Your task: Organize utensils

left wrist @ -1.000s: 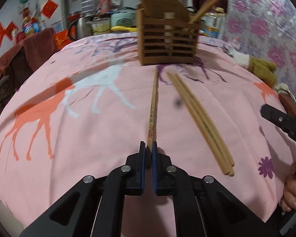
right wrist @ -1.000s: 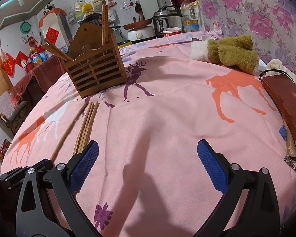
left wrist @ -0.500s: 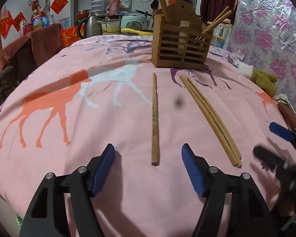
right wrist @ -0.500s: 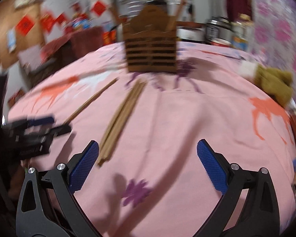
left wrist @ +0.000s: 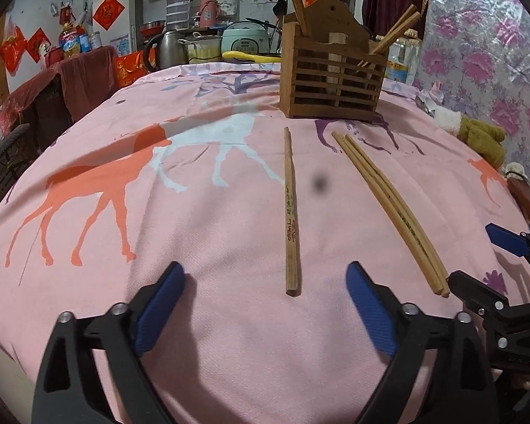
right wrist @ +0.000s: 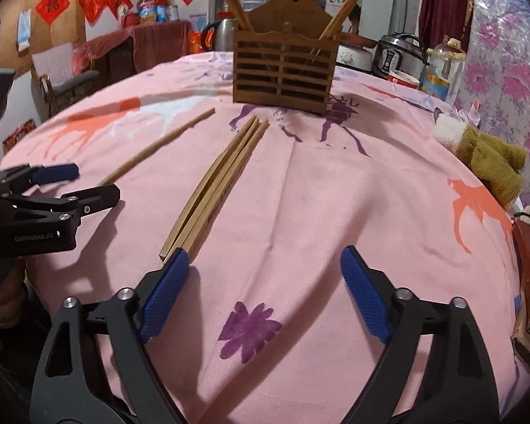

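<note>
Three chopsticks (right wrist: 215,183) bundled, probably; left view shows lone chopstick's (left wrist: 291,212) print.

A table (left wrist: 201,335) draped in a pink cloth (right wrist: 335,194) printed with orange, white and purple deer and purple flowers fills both views. A slatted wooden utensil holder (left wrist: 332,81) stands on it at upper centre. Below that, in the left wrist view, a single chopstick (left wrist: 290,212) lies lengthwise at centre, with a bundle of chopsticks (left wrist: 392,208) lying well apart to its right. A tan-and-white plush item (right wrist: 484,155) rests on the cloth at the right edge.
</note>
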{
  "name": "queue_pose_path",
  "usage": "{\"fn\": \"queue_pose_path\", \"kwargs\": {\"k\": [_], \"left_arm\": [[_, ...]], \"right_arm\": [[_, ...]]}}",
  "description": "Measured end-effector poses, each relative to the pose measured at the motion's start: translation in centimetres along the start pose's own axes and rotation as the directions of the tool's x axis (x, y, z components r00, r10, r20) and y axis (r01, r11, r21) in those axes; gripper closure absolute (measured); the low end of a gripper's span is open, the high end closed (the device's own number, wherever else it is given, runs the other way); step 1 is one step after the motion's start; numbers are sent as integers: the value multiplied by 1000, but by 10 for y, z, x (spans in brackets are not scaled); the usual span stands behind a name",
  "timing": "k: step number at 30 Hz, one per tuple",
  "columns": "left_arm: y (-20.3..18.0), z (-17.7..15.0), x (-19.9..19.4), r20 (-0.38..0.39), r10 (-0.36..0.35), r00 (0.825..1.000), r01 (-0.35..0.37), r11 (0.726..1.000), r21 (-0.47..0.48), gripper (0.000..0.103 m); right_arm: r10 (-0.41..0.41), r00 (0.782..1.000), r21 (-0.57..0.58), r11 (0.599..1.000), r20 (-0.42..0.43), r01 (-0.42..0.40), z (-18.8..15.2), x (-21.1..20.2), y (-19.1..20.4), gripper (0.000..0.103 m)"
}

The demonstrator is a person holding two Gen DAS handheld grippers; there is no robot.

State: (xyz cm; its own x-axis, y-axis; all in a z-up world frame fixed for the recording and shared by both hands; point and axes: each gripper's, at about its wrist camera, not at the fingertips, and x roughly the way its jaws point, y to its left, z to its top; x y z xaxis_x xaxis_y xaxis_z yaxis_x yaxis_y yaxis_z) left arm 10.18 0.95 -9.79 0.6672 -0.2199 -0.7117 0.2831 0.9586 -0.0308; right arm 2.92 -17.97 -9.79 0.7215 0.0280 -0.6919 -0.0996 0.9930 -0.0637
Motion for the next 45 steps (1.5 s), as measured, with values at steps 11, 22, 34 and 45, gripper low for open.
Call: {"fn": "queue_pose_path", "kwargs": {"k": [11, 22, 34, 45], "left_arm": [[-3, -1, 2, 1, 18, 1000, -18, 1000, 17, 6], [-4, -1, 4, 5, 22, 1000, -23, 999, 23, 6], [-4, -2, 3, 6, 24, 1000, -24, 999, 24, 5], [-4, -2, 3, 6, 24, 1000, -24, 999, 24, 5]], "right_arm": [[30, 999, -40, 999, 10, -30, 2, -3, 13, 30], [8, 1000, -46, 999, 4, -8, 8, 3, 23, 47], [-46, 999, 130, 990, -24, 48, 7, 9, -14, 66], [-33, 999, 124, 992, -9, 34, 7, 10, -11, 84]]}}
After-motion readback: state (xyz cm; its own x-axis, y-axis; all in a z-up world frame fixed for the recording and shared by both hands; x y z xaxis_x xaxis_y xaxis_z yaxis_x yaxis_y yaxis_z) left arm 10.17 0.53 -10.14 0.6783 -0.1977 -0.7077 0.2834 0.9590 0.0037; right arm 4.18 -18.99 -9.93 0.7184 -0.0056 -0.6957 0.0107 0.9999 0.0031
